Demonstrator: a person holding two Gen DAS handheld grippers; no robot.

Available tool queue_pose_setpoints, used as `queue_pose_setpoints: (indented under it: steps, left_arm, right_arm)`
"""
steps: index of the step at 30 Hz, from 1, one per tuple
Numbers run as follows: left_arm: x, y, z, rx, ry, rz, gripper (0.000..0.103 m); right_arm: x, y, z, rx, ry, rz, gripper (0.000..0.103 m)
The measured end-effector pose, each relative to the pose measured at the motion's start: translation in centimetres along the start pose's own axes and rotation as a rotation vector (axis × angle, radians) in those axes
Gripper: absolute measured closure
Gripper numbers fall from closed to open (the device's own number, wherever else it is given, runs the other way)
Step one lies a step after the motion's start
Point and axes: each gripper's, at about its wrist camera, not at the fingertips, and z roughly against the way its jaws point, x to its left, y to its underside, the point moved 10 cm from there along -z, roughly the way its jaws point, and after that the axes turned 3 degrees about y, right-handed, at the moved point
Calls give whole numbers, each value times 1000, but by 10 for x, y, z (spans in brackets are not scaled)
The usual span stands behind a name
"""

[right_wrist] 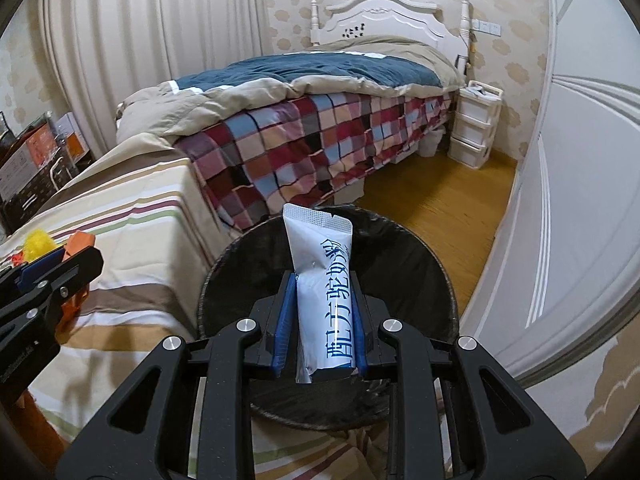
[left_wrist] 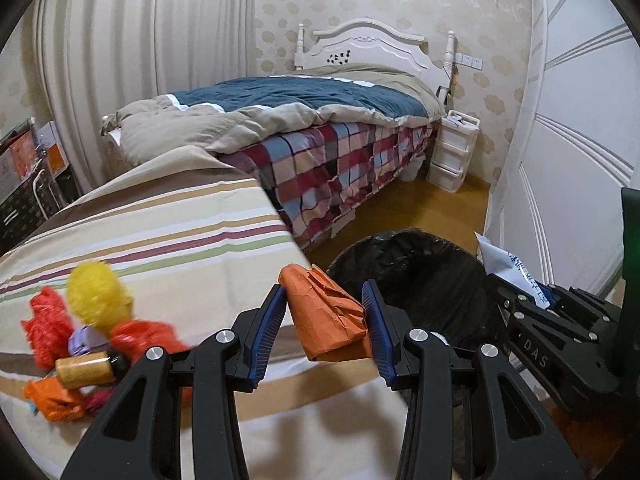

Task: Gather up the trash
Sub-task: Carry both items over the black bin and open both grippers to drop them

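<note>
Now the right gripper (right_wrist: 320,300) is clamping the white sachet (right_wrist: 322,292) lengthwise, directly over the black bin (right_wrist: 400,256); the left gripper (left_wrist: 326,320) is pinching orange paper (left_wrist: 326,320), seemingly beside the bin's rim.

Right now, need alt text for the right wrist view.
The right gripper clamps a white sachet with blue print directly above a black-lined trash bin. Behind are a striped bed and a plaid-covered bed.
</note>
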Motion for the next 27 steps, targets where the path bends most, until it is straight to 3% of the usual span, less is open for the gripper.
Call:
queue_pose_setpoints:
  steps: [21, 24, 26, 27]
  left_arm:
    - [-37, -17, -66, 63, -23, -65, 60]
    - [-35, -15, -70, 79, -25, -48, 56]
    - [-32, -14, -72, 84, -27, -36, 47]
    - [-30, -14, -71, 82, -30, -32, 44]
  right_arm:
    - [-39, -14, -40, 34, 63, -52, 78]
    - [-42, -14, -42, 35, 70, -59, 77]
    - [-44, -13, -43, 34, 76, -59, 76]
    - [-44, -13, -42, 34, 78, -59, 71]
